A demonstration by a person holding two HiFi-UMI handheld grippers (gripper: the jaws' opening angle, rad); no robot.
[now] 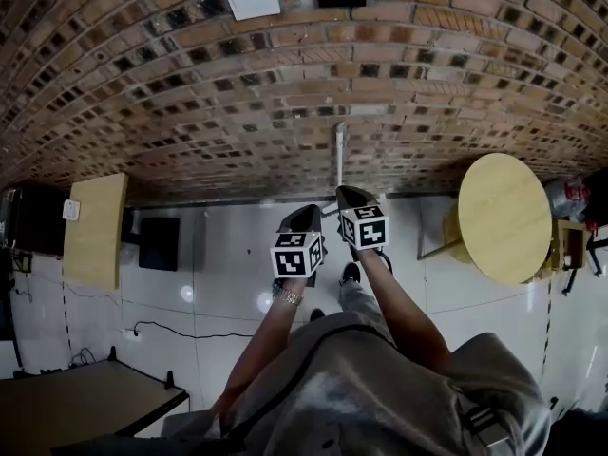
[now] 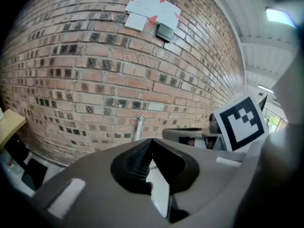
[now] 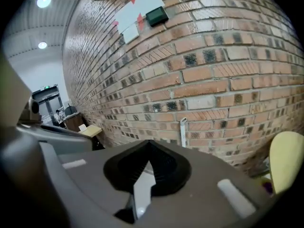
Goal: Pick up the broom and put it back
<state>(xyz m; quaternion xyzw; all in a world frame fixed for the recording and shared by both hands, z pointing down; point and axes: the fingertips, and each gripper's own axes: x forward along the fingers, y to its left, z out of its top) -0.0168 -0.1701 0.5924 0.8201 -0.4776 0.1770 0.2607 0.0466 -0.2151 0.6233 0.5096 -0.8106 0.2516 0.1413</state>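
Seemingly the broom (image 1: 339, 155) is already back in its place: its pale handle stands upright against the brick wall (image 1: 237, 93) at twelve o'clock, just beyond both tools, where the wall props it so it cannot tip. The left tool (image 1: 306, 218) and the right tool (image 1: 353, 198) are both closed with nothing between their jaws. They are held side by side, apart from the handle, probably because no further grip is needed; the round desk (image 1: 503, 217) sits at three o'clock.

L gripper (image 2: 151, 141): 2 jaws shut tight. White broom stick (image 2: 139, 128) stands by brick wall (image 2: 95, 70). R gripper's cube (image 2: 240, 122) at right.
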